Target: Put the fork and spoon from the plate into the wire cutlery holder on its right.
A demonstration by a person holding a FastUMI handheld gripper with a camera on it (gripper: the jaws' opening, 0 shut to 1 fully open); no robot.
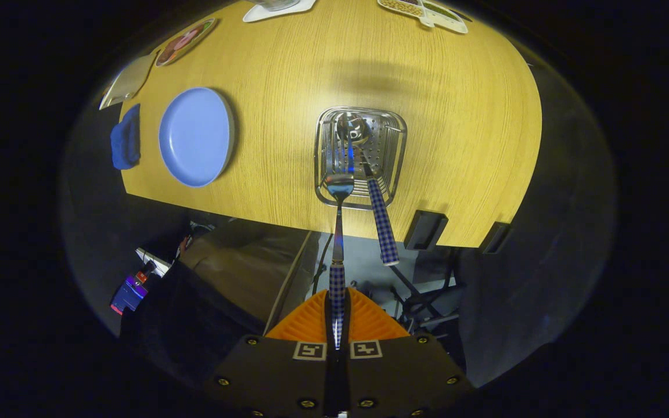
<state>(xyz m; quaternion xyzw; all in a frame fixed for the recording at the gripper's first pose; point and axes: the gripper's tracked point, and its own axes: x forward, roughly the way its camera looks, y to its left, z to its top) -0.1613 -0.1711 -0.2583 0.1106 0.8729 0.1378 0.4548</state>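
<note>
**Fork pinched by its handle over the wire holder**

While closing both fingers (311,322) on the checked handle, gripper (337,316) pressing in from either side with almost no gap, handle end sitting right between the fingers. Holding the fork (338,232) straight ahead of the fingertips, shaft running forward and away, head and tines reaching the wire cutlery holder (395,145) and lying over its near rim, tines inside its outline. Not telling from this angle whether the tines are touching the holder's floor.

Resting already in the holder, just beside the fork: the spoon (378,209), bowl down against the perforated bottom, checked handle leaning out over the near rim toward the fingers, to the right of the fork.

Standing on the wooden table (288,69), holder near its front edge. Lying well apart to the left, beyond the fingers: the blue plate (195,136), bare. Sitting at the plate's far side, at the table's edge: a blue cloth (125,139).
</note>
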